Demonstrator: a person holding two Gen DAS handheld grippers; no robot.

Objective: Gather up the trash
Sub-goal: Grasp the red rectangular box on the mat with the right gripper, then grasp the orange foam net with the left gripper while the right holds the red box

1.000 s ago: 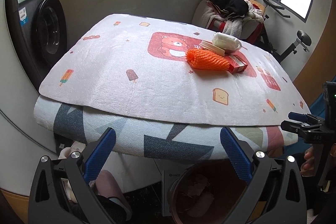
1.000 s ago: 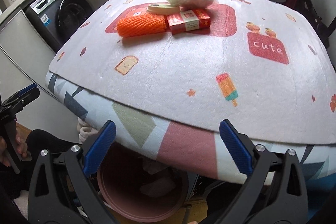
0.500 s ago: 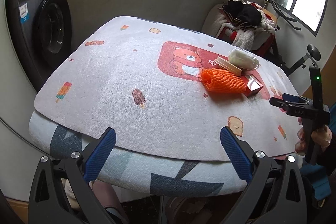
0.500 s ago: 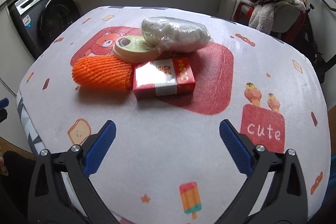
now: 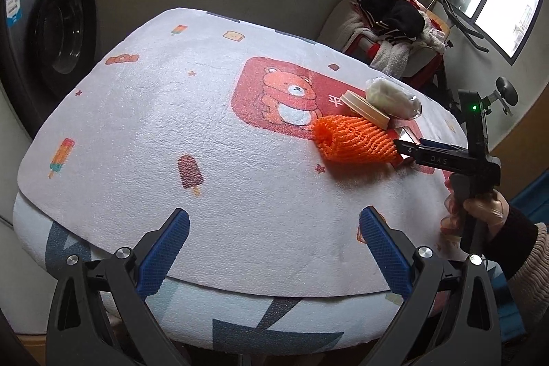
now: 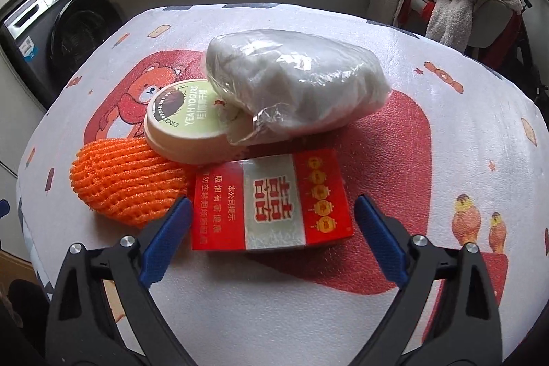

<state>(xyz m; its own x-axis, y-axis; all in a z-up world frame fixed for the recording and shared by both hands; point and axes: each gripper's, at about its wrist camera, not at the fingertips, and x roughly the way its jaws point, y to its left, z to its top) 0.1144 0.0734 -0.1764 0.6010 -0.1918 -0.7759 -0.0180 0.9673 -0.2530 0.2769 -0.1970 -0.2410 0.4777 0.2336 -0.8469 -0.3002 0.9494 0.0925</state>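
From the left wrist view, the left gripper [image 5: 272,246] hangs low over the near edge of the tabletop [image 5: 144,126] with its white cartoon-print cloth, jaws spread wide and gripping nothing. A second ago this camera looked down past the table edge at a brownish bin holding some crumpled scraps; now the bin is out of sight and the whole cloth top fills the view, so both hands have come up from the bin toward the next load. The trash sits in a tight cluster on the far right of the cloth: an orange foam fruit net [image 5: 355,141], a round pale yogurt lid [image 5: 367,108] leaning on it, and a clear plastic bag of white material [image 5: 393,98] behind. The right gripper [image 5: 408,148], held in a gloved hand [image 5: 480,211], reaches in from the right with its tips right at the net's end.

From the right wrist view, the right gripper [image 6: 271,239] has closed in fast; half a second ago the pile was well ahead, now a flat red cigarette box [image 6: 271,204] lies between the open blue jaws, not yet pinched. The orange net [image 6: 127,184] is just beside the left jaw, touching the box. The lid [image 6: 187,122] rests tilted on net and box, and the bag [image 6: 295,81] lies across the lid. I would guess the box is the next pick. Lifting it may tip the lid.
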